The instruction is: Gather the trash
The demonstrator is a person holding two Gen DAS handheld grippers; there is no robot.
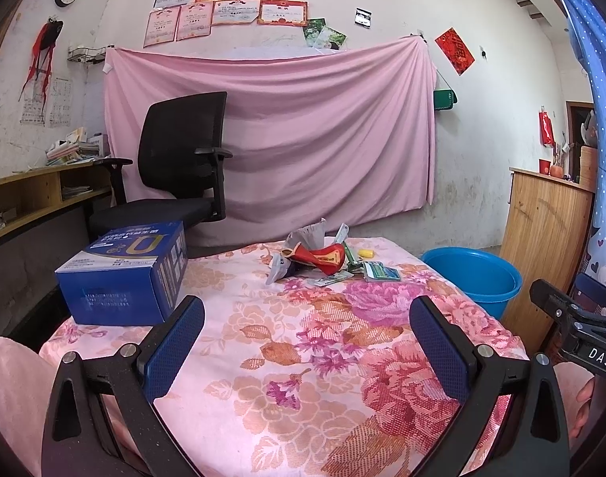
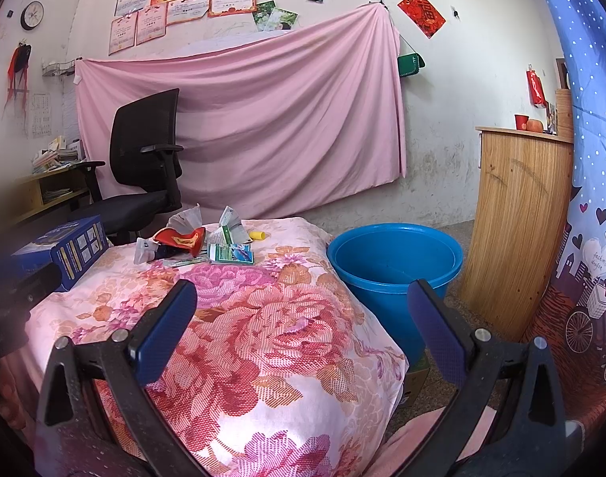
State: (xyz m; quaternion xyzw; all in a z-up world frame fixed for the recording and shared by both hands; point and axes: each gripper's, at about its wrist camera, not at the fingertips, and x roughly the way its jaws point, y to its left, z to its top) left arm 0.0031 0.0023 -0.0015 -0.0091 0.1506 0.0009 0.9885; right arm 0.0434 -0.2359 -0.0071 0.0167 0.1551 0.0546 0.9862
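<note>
Both grippers are hanging back at the near edge of the flower-print table, and neither is holding anything: the left gripper is standing with its jaws spread wide, and the right gripper is spread just as wide, half over the table corner.

The trash pile is sitting at the far end of the table, at about 12 o'clock from the left gripper and about 11 o'clock from the right one. Its largest piece, a red wrapper, is lying with its long axis roughly crosswise, 9 to 3 o'clock, its torn end pointing toward 9. Around it, small packets are lying flat and a yellow cap is lying apart at the 3 o'clock side.

The blue bucket is standing off the table's right side (likely the bin).

Risks, as I judge them: flat packets are likely slipping under the pads instead of lifting; a wide sweep could be pushing scraps off the far edge; the blue box at 10 o'clock is crowding the left approach.
</note>
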